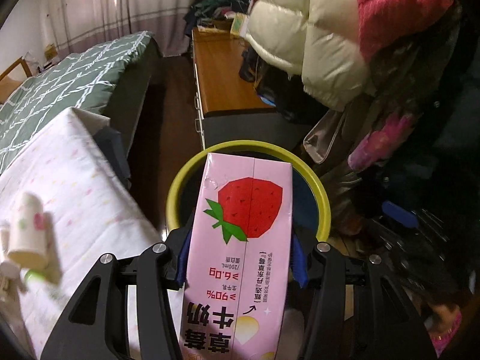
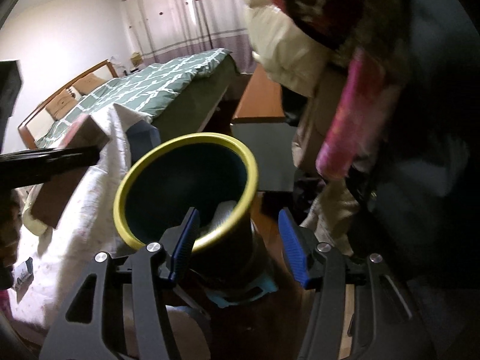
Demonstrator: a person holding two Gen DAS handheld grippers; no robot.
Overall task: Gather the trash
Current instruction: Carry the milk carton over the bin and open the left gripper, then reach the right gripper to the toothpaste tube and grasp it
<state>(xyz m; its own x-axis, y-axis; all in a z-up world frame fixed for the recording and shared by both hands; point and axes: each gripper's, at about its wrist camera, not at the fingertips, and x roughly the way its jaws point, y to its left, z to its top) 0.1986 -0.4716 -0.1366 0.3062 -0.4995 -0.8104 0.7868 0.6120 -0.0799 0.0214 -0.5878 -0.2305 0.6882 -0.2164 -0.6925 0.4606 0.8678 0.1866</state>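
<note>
Green bedding covers the bed [image 1: 60, 72] at the back, well apart from our work. Nearer, a white cloth drapes the table [image 1: 69, 180], where a small cup [image 1: 28, 234] lies blurred, likely more trash for later. Just beside the table stands the bin [image 2: 186, 192], its yellow rim turned up toward us so things can drop straight in; something pale already sits at its bottom. Our left gripper [image 1: 240, 255] pinches the pink milk carton [image 1: 243, 234] by its sides, holding it lengthwise over the bin's mouth, ready for release. Our right gripper [image 2: 237, 240] is spread and holds nothing, its fingers straddling the near rim, perhaps to steady it.
</note>
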